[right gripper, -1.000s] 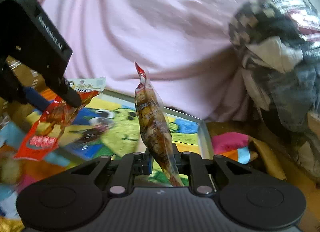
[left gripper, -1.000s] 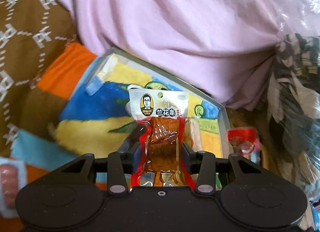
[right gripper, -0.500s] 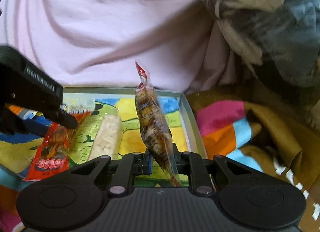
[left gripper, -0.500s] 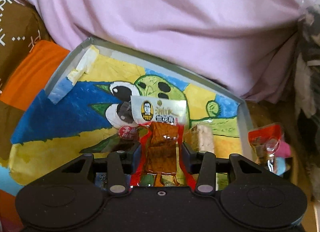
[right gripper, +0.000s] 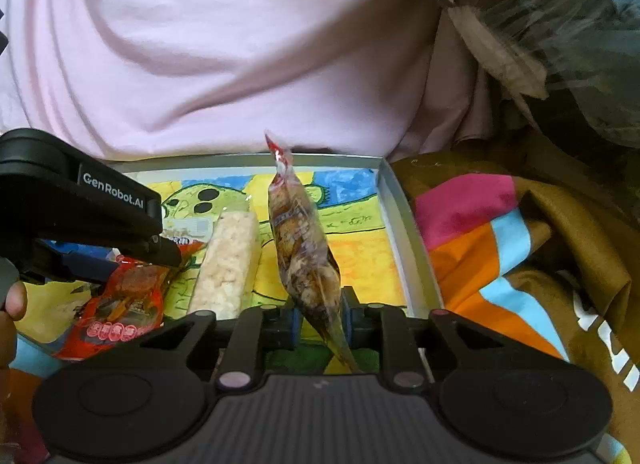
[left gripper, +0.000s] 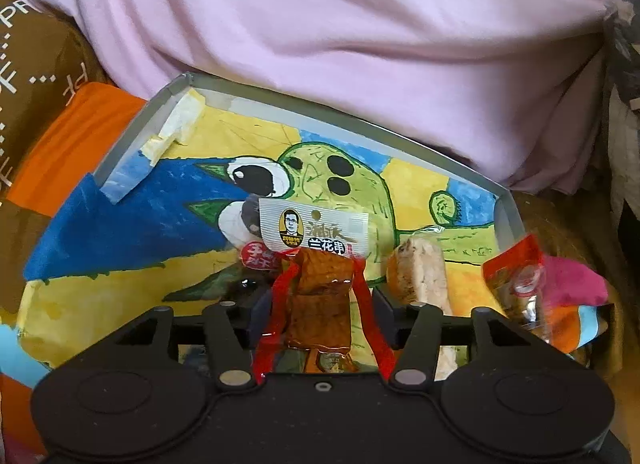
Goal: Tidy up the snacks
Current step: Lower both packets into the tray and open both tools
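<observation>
A grey-rimmed tray (left gripper: 158,126) lined with a child's green cartoon drawing lies below both grippers. Between the fingers of my left gripper (left gripper: 320,296) stands a red-edged packet of brown strips (left gripper: 320,296) with a white header. The jaws are opening and the pads look just clear of it. My right gripper (right gripper: 320,312) is shut on a clear packet of brown snack (right gripper: 300,248) with a red top, tilted over the tray's right half, and its jaws are starting to open. That packet (left gripper: 516,276) also shows in the left wrist view. A pale rice bar (right gripper: 228,260) lies in the tray.
A pink cloth (left gripper: 360,44) bulges behind the tray. A patchwork blanket (right gripper: 480,232) spreads to the right and brown lettered fabric (left gripper: 24,64) to the left. A clear bag of clothes (right gripper: 560,44) sits at the top right. A small round red sweet (left gripper: 258,262) lies in the tray.
Both grippers came forward over the tray, which now fills the views. The left jaws have widened around the red-edged packet. The right packet stays gripped.
</observation>
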`<move>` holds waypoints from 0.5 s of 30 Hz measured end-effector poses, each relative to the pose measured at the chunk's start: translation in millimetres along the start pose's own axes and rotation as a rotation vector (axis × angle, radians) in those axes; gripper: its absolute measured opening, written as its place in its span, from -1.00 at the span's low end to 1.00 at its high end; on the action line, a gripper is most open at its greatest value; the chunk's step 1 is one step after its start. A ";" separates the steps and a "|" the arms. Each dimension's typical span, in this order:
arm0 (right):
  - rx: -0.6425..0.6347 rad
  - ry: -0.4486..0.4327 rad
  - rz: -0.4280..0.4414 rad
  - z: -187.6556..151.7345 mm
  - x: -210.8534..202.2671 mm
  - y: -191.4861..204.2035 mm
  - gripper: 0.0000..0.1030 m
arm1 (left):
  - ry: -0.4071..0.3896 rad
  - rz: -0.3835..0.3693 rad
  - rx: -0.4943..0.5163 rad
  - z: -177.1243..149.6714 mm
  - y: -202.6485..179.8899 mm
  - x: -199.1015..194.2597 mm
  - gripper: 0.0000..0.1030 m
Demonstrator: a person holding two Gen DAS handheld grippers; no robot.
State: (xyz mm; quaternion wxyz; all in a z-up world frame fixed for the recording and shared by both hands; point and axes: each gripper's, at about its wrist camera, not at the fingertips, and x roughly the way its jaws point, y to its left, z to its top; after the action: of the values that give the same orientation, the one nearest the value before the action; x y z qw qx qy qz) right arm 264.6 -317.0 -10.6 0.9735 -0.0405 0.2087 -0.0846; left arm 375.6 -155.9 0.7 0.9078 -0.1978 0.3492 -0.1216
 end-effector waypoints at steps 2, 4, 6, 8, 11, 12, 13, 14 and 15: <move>0.003 0.005 0.006 -0.5 0.4 0.1 -0.45 | -0.003 0.001 -0.001 0.0 1.3 -1.3 0.14; 0.012 0.007 0.011 -0.9 0.3 -0.1 -0.31 | -0.012 0.003 -0.001 0.2 2.3 -3.4 0.20; 0.028 0.000 0.018 -0.1 -1.4 -1.4 -0.16 | -0.022 0.004 -0.003 1.2 3.2 -6.0 0.30; 0.046 -0.014 0.030 1.7 -4.3 -3.4 0.07 | -0.036 0.006 -0.001 2.4 2.9 -9.5 0.42; 0.068 -0.042 0.044 4.7 -9.2 -5.8 0.33 | -0.052 0.007 0.001 5.2 1.9 -16.3 0.54; 0.072 -0.050 0.048 5.4 -10.6 -6.2 0.37 | -0.057 0.006 -0.001 6.1 1.8 -18.9 0.56; 0.076 -0.058 0.051 6.2 -11.8 -6.6 0.47 | -0.064 0.005 -0.003 6.8 1.5 -21.8 0.61; 0.080 -0.067 0.053 6.7 -13.3 -6.4 0.55 | -0.071 0.005 -0.004 7.6 1.5 -25.3 0.68; 0.083 -0.077 0.055 7.1 -15.3 -5.9 0.59 | -0.080 0.008 -0.004 8.2 1.6 -29.6 0.71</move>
State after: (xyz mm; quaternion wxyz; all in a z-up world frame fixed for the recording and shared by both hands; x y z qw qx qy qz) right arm 252.9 -319.6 2.7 0.9836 0.0022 0.1684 -0.0649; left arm 359.8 -141.6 22.8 0.9212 -0.2027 0.3136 -0.1092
